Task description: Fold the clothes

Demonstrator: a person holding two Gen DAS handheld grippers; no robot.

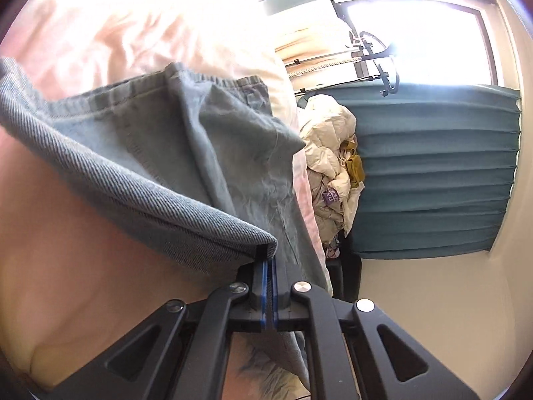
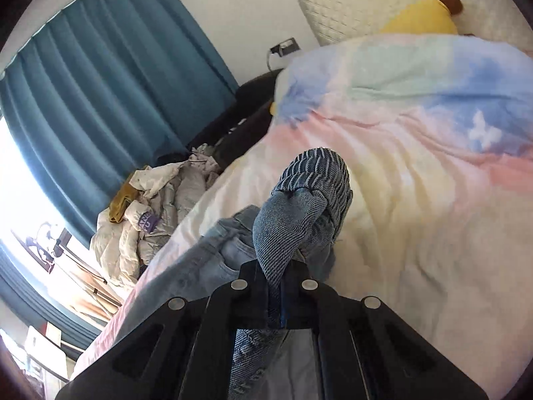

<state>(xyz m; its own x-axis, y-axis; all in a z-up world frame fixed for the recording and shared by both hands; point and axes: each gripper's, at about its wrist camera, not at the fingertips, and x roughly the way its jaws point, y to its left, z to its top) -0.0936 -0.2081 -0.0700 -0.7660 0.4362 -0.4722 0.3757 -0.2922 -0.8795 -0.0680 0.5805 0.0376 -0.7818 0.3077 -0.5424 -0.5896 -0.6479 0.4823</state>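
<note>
A pair of blue denim jeans hangs from my left gripper, which is shut on a folded edge of the cloth; the elastic waistband shows at the top of that view. In the right wrist view the same jeans bunch up in a twisted lump above my right gripper, which is shut on the denim. More of the pale denim trails down to the left over the bed. The pastel quilt lies under the jeans.
A heap of white clothes lies beside the bed, below teal curtains. A yellow plush toy rests by the white pillow at the head of the bed. A bright window is behind.
</note>
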